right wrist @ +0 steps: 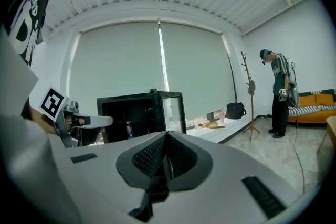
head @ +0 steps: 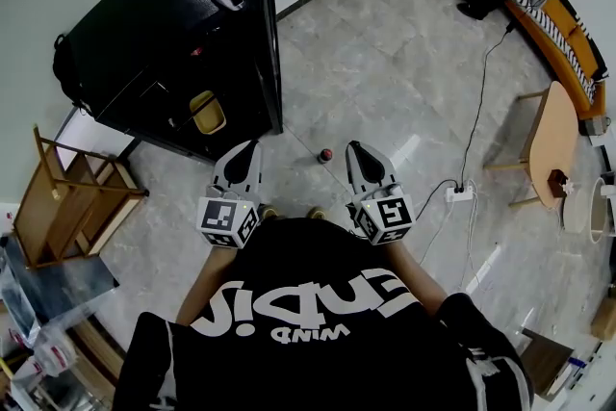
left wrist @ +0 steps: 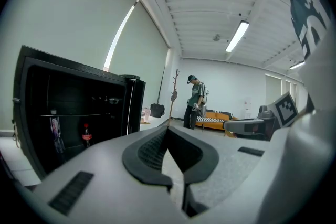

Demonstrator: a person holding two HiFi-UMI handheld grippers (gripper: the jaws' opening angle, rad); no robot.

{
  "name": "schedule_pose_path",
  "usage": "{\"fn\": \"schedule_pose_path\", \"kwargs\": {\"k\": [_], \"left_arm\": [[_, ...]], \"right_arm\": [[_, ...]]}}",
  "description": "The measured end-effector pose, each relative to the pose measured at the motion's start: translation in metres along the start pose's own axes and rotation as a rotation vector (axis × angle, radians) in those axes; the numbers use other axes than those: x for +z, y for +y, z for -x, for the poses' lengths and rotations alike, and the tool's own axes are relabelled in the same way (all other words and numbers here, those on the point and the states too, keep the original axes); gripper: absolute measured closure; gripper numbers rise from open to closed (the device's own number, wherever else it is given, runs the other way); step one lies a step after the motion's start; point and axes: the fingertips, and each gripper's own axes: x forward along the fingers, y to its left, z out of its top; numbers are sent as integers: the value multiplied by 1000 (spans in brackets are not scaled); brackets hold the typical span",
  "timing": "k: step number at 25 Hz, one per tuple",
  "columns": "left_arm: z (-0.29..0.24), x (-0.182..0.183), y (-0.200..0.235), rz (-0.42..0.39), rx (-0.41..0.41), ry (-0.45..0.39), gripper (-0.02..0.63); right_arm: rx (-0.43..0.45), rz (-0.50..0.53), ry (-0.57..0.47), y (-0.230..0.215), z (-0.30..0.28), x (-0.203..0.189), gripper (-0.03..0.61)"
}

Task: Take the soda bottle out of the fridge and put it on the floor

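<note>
The soda bottle [left wrist: 86,135] is seen standing upright inside the open black fridge [head: 164,24] at the left, while the left gripper [head: 247,149] and the right gripper [head: 355,149] are held side by side above the floor [head: 385,63], each with jaws pressed together on nothing.

Bright, even glow from ceiling tube [left wrist: 237,35] (fisheye-bent edges).

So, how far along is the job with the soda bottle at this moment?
Done: the fridge door stands open. In hand: nothing; the left claw and the right claw are both shut and empty, outside the fridge. Left: the soda bottle stands on a shelf inside; it must be gripped, taken out and set on the floor.
</note>
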Motion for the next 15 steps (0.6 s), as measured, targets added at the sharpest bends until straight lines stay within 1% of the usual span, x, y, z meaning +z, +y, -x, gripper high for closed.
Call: {"fn": "schedule_pose_path", "kwargs": {"k": [15], "left_arm": [[-2, 0, -1, -1, 5, 4, 607]], "right_arm": [[-19, -10, -5, -8, 3, -2, 555]]}}
